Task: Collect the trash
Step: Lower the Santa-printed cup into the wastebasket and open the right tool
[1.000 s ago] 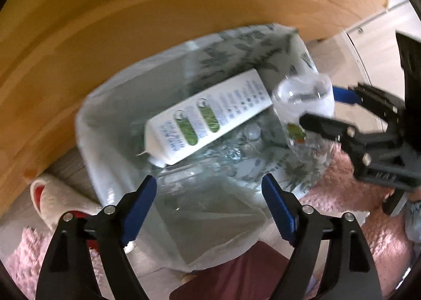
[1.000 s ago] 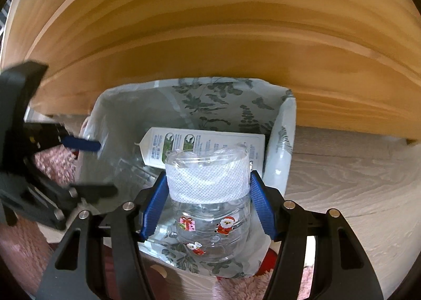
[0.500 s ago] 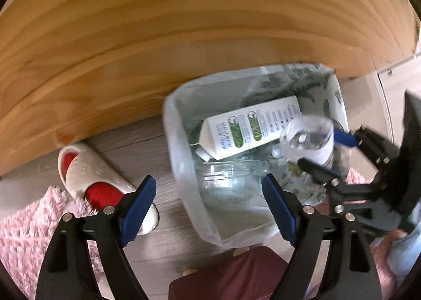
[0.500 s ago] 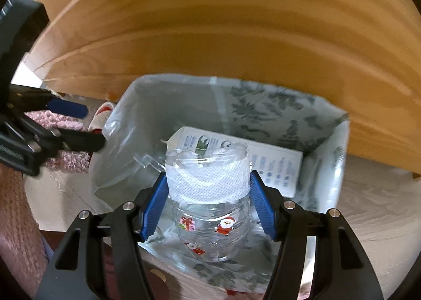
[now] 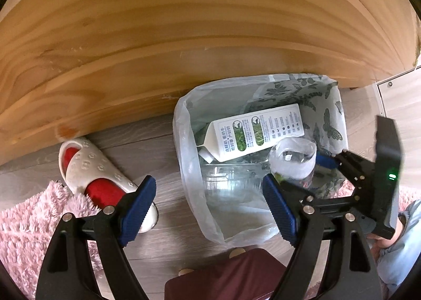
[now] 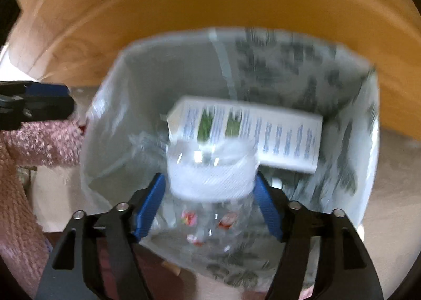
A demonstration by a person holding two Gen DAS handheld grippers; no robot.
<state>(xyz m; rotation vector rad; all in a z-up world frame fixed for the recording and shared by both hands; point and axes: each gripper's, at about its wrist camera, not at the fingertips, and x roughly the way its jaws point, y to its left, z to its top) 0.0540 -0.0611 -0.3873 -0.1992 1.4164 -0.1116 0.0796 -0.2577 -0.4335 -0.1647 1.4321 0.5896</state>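
Soft daylight, even; left wrist view sharp; right wrist view motion-blurred; fisheye bending, dark vignette at edges.

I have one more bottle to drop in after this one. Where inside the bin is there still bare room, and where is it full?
Free: the near-left part of the bin liner, beside the clear container. Crowded: the far side, where the milk carton lies across, and the right, where the right gripper has the clear bottle between its jaws, which have just been opening.
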